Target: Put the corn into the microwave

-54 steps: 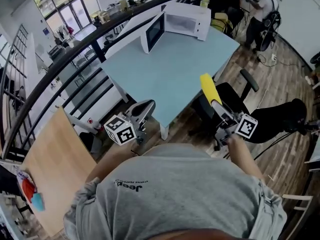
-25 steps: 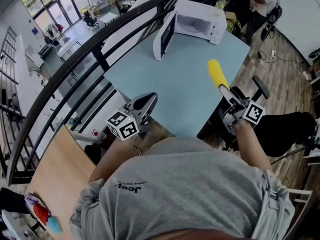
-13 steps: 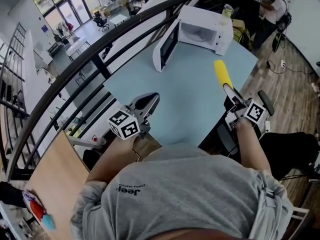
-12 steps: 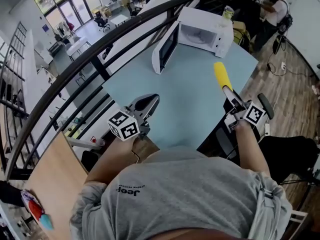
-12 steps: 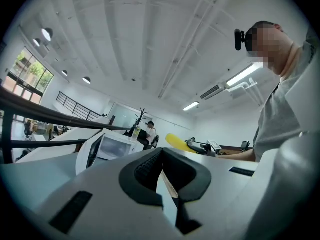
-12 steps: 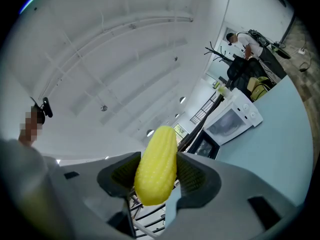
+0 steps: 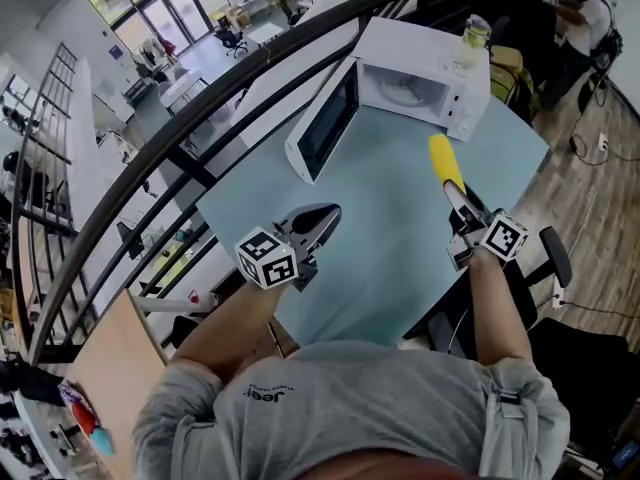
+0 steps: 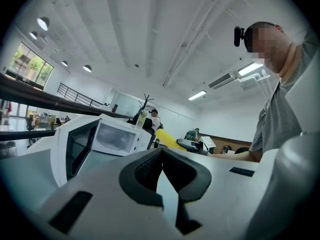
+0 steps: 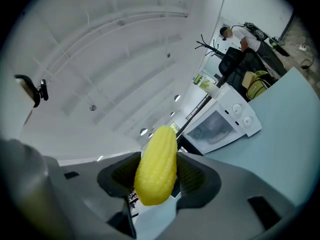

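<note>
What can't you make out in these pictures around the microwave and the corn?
- Microwave interior: head view, its roof covers the back; left gripper view, too small for detail.
- Corn, rear end: right gripper view, hidden between the right hand-held gripper's jaws.
- Bottle label: head view, too small.
- Table, near edge: head view, person's shoulders cover it.

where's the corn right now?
Head view, right side: the corn is clamped in the right gripper, held over the blue table, a short way in front of the open microwave.
</note>
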Demonstrator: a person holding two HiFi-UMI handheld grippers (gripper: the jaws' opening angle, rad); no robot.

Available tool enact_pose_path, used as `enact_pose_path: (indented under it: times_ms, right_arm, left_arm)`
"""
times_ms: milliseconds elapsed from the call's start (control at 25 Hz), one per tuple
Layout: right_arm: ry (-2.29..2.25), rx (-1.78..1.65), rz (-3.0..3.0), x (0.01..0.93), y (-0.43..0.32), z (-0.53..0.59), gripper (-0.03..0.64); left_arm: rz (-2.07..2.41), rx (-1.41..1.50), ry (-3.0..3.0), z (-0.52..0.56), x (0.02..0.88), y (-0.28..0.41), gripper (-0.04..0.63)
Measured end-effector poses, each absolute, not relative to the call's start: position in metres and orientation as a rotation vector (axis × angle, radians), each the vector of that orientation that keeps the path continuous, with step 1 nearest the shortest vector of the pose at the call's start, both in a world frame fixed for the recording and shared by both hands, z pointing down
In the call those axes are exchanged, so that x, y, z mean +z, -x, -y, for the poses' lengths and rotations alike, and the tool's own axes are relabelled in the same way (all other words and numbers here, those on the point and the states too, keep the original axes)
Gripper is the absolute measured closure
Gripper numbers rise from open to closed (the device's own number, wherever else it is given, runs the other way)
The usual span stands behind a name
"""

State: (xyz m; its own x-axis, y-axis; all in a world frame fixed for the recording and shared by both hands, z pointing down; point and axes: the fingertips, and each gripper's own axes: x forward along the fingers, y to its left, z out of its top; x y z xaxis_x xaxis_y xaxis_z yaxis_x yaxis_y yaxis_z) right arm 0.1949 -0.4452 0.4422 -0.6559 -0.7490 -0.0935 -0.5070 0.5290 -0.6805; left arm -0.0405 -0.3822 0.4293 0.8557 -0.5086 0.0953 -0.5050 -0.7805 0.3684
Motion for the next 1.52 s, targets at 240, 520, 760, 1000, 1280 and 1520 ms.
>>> enact_pose_path:
  times_ms: [240, 520, 760, 1000, 1280, 1520]
  right_arm:
    - [1.133, -0.937, -2.397, 0.498, -0.200, 0.531, 0.387]
    - [1.321, -0.961, -2.455, 0.547, -0.201, 0.619, 0.387]
    - [1.441, -0.920, -2.514, 0.581, -0.192, 0.687, 0.387]
    - [1.561, -0.861, -2.581, 0.608, -0.174, 0.748, 0.387]
    - [1.694, -0.768, -2.658, 0.622, -0.166, 0.803, 0.387]
    - [1.820, -0.671, -2.723, 0.633, -0.168, 0.839, 0.387]
  left_arm:
    - [0.715, 0.035, -2.678, 0.447, 0.463, 0.011, 0.577]
    - [0.711, 0.056, -2.665, 0.526, 0.502, -0.019, 0.577]
    - [0.740, 0.053, -2.655, 0.600, 0.530, -0.040, 0.577]
    - [0.802, 0.042, -2.621, 0.667, 0.560, -0.061, 0.577]
    - [0.860, 0.020, -2.589, 0.717, 0.581, -0.073, 0.577]
    - [0.869, 0.005, -2.602, 0.739, 0.589, -0.089, 0.577]
